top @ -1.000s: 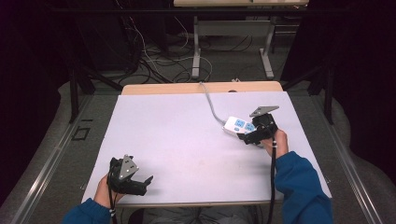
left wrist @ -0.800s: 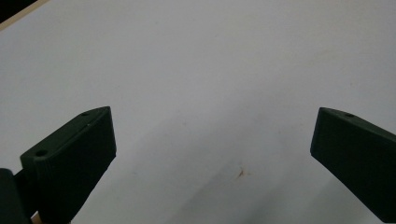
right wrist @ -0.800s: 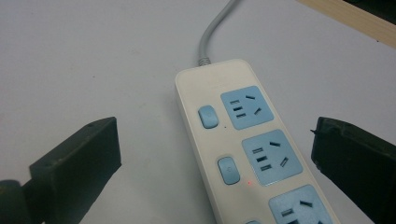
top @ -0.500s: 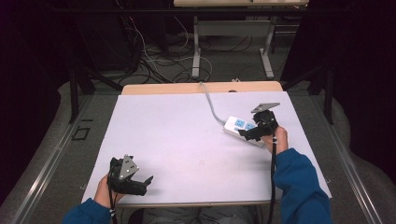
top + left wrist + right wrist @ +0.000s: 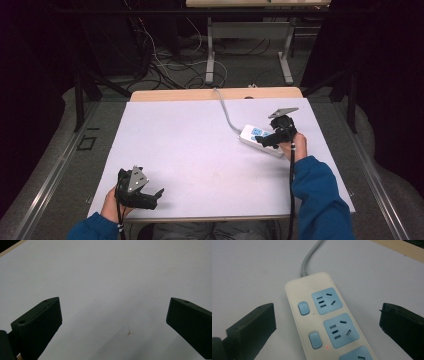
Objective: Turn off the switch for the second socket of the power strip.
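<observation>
A white surface (image 5: 200, 150) stands in a dark room with cables on the floor behind; on its right part lies the power strip (image 5: 329, 320), its grey cord (image 5: 310, 255) running off the far edge; a small red light glows beside the second switch (image 5: 315, 340), so it seems live. The right gripper (image 5: 272, 140) hovers over it, fingers spread wide either side, likely lined up to press a switch; since the earlier frame it has edged slightly. The left gripper (image 5: 145, 197) rests open at the near left corner, unchanged.
</observation>
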`<state>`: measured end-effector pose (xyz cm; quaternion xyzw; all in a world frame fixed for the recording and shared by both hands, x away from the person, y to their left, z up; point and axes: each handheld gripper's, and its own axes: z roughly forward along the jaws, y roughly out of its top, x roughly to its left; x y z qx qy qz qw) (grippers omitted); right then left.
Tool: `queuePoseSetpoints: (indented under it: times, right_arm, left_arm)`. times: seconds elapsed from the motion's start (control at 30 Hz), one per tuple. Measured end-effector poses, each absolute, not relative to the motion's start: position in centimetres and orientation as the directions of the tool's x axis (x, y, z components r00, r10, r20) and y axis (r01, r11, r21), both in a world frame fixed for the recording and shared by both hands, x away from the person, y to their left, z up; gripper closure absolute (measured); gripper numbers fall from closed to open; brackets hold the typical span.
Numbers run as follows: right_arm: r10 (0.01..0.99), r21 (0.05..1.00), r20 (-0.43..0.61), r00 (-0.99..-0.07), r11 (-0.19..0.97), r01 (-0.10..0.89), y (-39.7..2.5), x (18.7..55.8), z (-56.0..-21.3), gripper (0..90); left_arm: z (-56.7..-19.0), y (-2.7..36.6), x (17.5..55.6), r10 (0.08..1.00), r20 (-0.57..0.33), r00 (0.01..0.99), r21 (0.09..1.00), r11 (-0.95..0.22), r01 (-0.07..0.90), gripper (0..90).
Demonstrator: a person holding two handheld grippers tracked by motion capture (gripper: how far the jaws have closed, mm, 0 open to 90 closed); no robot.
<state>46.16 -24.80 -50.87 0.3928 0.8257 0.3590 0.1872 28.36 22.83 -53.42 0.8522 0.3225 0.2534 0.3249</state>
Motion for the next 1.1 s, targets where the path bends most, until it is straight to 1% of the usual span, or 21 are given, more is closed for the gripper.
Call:
queuePoseSetpoints:
  times: [0.13,0.23,0.27,0.3,0.33,0.37,0.4,0.43,0.47,0.5,0.53,0.57,0.6,0.63,0.67,0.7,0.73,0.77,0.8,0.87,1.1]
  right_arm:
    - [0.777,0.739,-0.016,-0.630,0.434,0.516,-24.8,46.3,-50.9,4.3]
    - [0.780,0.742,-0.017,-0.625,0.429,0.515,-24.8,46.3,-50.9,14.6]
    - [0.784,0.741,-0.012,-0.621,0.424,0.520,-24.8,46.2,-50.9,15.9]
    - [0.783,0.744,-0.005,-0.622,0.419,0.521,-24.8,46.2,-50.8,20.4]
    - [0.783,0.744,-0.005,-0.622,0.419,0.521,-24.8,46.2,-50.8,20.4]
    - [0.782,0.743,-0.017,-0.623,0.427,0.516,-24.8,46.2,-50.8,26.6]
    - [0.782,0.745,-0.017,-0.623,0.425,0.513,-24.8,46.1,-50.8,30.2]
    - [0.782,0.745,-0.017,-0.623,0.425,0.513,-24.8,46.1,-50.8,30.2]
    - [0.783,0.746,-0.006,-0.622,0.418,0.519,-24.7,46.0,-50.7,34.8]
    - [0.786,0.750,-0.017,-0.618,0.419,0.512,-24.8,46.0,-50.6,47.3]
    - [0.786,0.750,-0.017,-0.618,0.419,0.512,-24.8,46.0,-50.6,47.3]
    - [0.785,0.753,-0.012,-0.619,0.414,0.511,-24.8,45.9,-50.6,52.4]
    - [0.784,0.753,-0.007,-0.620,0.412,0.513,-24.8,45.9,-50.5,62.8]
    - [0.784,0.753,-0.007,-0.620,0.412,0.513,-24.8,45.9,-50.5,62.8]
    - [0.780,0.755,-0.003,-0.626,0.412,0.510,-24.8,45.8,-50.5,67.2]
    - [0.781,0.760,0.000,-0.625,0.406,0.508,-24.8,45.8,-50.5,77.4]
    - [0.781,0.760,0.000,-0.625,0.406,0.508,-24.8,45.8,-50.5,77.4]
    - [0.783,0.765,0.001,-0.622,0.400,0.505,-24.8,45.7,-50.4,85.7]
    - [0.783,0.765,0.001,-0.622,0.400,0.505,-24.8,45.7,-50.4,85.7]
    - [0.788,0.772,-0.003,-0.616,0.394,0.499,-24.9,45.5,-50.3,90.0]
    - [0.783,0.766,-0.017,-0.621,0.409,0.495,-24.9,45.3,-50.0,90.0]
  left_arm:
    - [-53.4,22.8,28.4,0.716,0.221,0.662,0.718,-0.579,0.386,0.1]
    - [-53.4,22.8,28.4,0.716,0.220,0.662,0.719,-0.578,0.387,0.1]
    - [-53.4,22.8,28.3,0.716,0.221,0.662,0.719,-0.578,0.386,0.1]
    - [-53.4,22.8,28.3,0.715,0.220,0.664,0.716,-0.581,0.388,0.1]
    - [-53.4,22.8,28.3,0.714,0.221,0.664,0.714,-0.583,0.389,0.1]
    - [-53.3,22.9,28.3,0.713,0.222,0.665,0.714,-0.583,0.388,0.1]
    - [-53.3,22.8,28.3,0.714,0.222,0.664,0.714,-0.583,0.388,0.1]
    - [-53.3,22.9,28.3,0.714,0.222,0.664,0.714,-0.583,0.388,0.1]
    - [-53.4,22.9,28.3,0.714,0.221,0.665,0.715,-0.582,0.387,0.1]
    - [-53.3,22.9,28.3,0.714,0.221,0.664,0.714,-0.582,0.388,0.1]
    - [-53.3,22.9,28.3,0.714,0.221,0.664,0.714,-0.582,0.388,0.1]
    - [-53.3,22.9,28.3,0.714,0.221,0.664,0.714,-0.582,0.388,0.1]
    - [-53.3,22.9,28.3,0.714,0.221,0.664,0.715,-0.582,0.388,0.1]
    - [-53.3,22.9,28.3,0.714,0.221,0.664,0.714,-0.583,0.388,0.1]
    - [-53.3,22.9,28.3,0.714,0.221,0.665,0.714,-0.583,0.388,0.1]
    - [-53.3,22.9,28.3,0.714,0.222,0.665,0.714,-0.583,0.388,0.1]
    - [-53.3,22.9,28.3,0.714,0.222,0.665,0.714,-0.583,0.388,0.1]
    - [-53.3,22.9,28.3,0.714,0.221,0.664,0.714,-0.583,0.388,0.1]
    - [-53.3,22.9,28.3,0.714,0.221,0.664,0.714,-0.583,0.389,0.1]
    - [-53.3,22.9,28.3,0.714,0.222,0.665,0.714,-0.583,0.388,0.1]
    - [-53.3,22.9,28.3,0.713,0.221,0.665,0.715,-0.582,0.386,0.1]
